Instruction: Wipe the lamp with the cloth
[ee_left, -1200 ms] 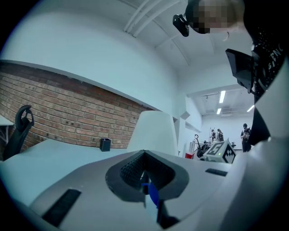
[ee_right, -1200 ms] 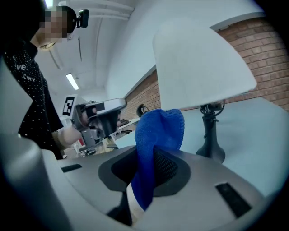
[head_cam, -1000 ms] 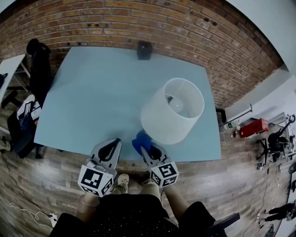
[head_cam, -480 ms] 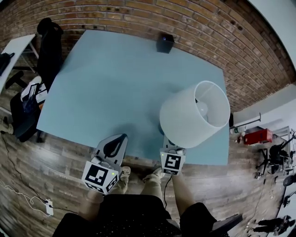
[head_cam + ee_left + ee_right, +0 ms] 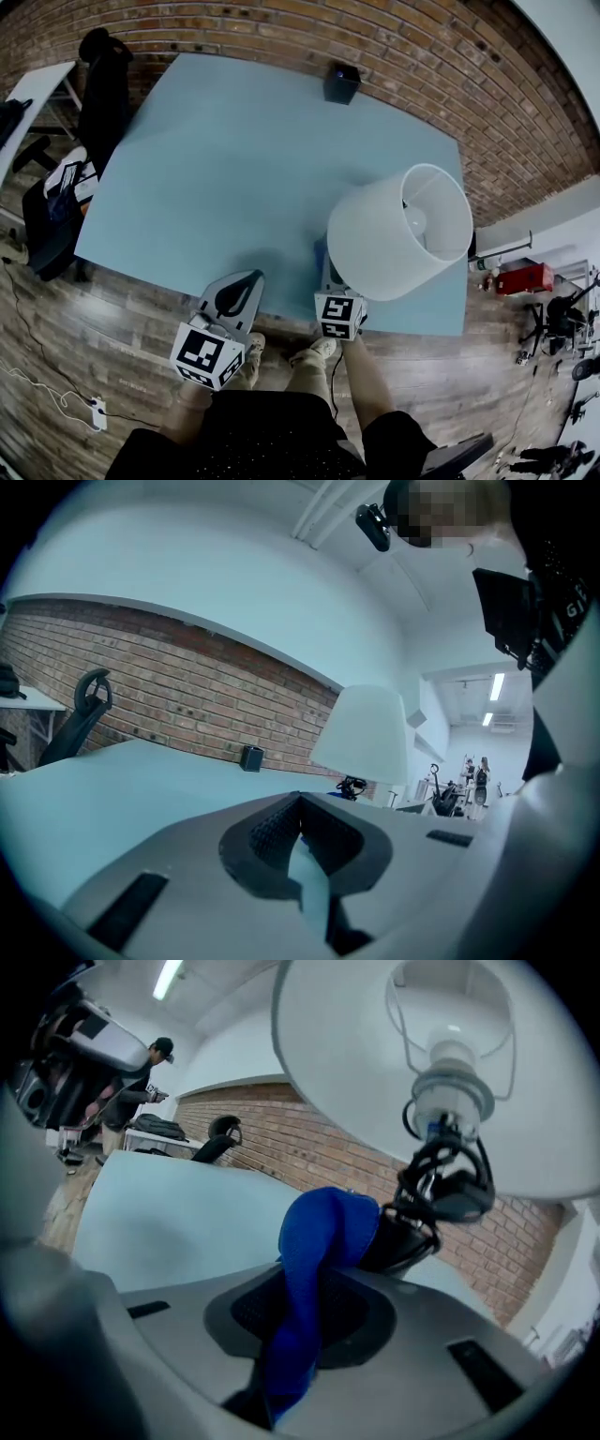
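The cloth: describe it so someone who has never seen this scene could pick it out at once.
On the pale blue table, find the white lamp near the front right edge. Right under it, the right gripper is shut on the cloth, a bunched fold sticking out of the jaws. It is the only deep blue thing there, far darker than the tabletop.
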Demonstrator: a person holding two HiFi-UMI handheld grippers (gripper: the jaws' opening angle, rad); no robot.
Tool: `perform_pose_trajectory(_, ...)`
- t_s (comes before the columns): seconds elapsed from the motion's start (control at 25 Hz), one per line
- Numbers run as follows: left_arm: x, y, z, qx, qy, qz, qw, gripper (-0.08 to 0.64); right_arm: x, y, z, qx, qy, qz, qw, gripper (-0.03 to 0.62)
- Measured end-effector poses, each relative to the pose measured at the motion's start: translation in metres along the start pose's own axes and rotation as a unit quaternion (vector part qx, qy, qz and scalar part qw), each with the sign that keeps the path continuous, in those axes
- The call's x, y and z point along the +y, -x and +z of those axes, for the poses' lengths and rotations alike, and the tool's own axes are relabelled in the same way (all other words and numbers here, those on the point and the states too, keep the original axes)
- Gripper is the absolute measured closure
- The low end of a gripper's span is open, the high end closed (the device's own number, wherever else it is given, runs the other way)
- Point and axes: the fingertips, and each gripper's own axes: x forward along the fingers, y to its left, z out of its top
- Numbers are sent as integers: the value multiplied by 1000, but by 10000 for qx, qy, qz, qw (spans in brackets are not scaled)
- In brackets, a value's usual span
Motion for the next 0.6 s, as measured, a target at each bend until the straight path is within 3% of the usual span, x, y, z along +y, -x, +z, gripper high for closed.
perform_pose_trajectory(0.16, -1, -3, -2, 29, 13, -24, 10000, 551, 12, -5, -23, 552, -584, 376, 9961, 512)
perform_pose_trajectory(0.36, -7, -9, -6, 82, 4, -130, 9999, 551, 29, 7, -39, 937, -1489, 990, 9794, 512)
perform_pose_trajectory(0.52, -17, -15, -6, 92, 2, -237, 9997, 552, 45, 33, -46, 1099, -1660, 1737, 9645, 512)
perform_pose_trajectory(0.6, -22, -18, -6, 97, -14, -287, 9995, 552, 48, 54, -45, 927, -1679, 2001, 9608, 512)
